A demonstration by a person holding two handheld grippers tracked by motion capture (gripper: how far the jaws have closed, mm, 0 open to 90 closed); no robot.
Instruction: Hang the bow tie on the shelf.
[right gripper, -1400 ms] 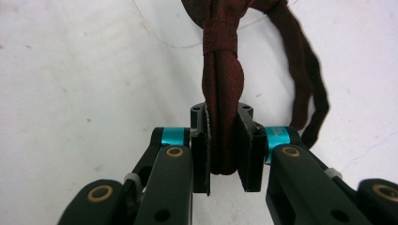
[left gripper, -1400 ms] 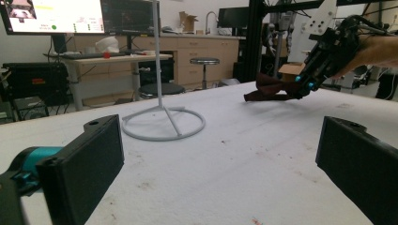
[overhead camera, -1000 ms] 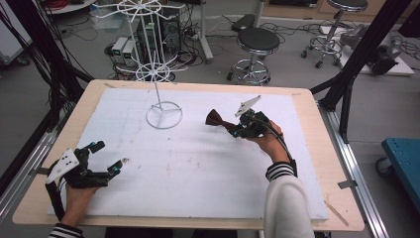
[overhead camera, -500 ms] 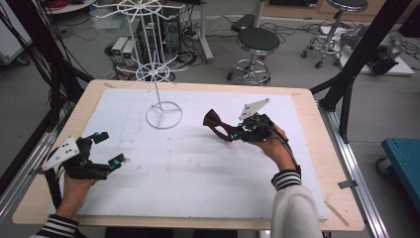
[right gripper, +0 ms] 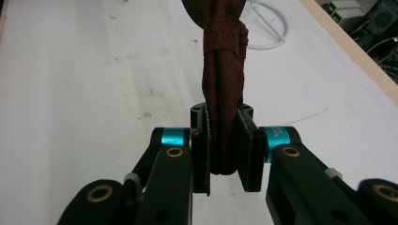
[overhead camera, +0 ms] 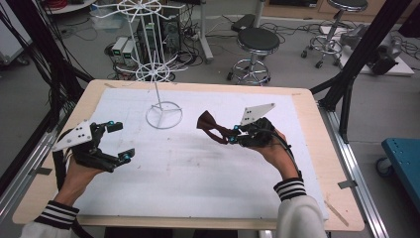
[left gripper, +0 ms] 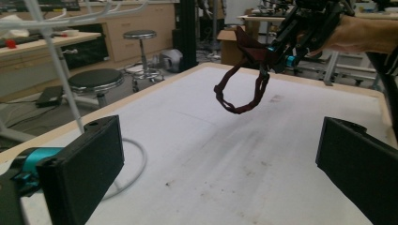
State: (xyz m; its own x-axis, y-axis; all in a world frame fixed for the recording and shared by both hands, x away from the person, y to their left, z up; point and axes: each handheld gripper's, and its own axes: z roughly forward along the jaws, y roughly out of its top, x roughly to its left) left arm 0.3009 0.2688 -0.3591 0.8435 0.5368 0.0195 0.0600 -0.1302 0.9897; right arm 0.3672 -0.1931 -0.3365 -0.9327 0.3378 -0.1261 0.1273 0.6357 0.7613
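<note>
A dark red bow tie hangs above the white table cover, with my right gripper shut on it. In the right gripper view the two black jaws pinch the dark red fabric between them. Seen from the left gripper view, the bow tie's strap loop dangles under the right gripper. My left gripper is held over the table's left side, open, with nothing between its black pads. A white wire display stand rises at the back left of the table.
The stand's ring base rests on the white cover. Bare wooden table edge frames the cover. Stools, cables and equipment sit on the floor beyond the table.
My right gripper has carried the bow tie a little left and lower. My left gripper has lifted and shifted slightly toward the table's middle, still open.
</note>
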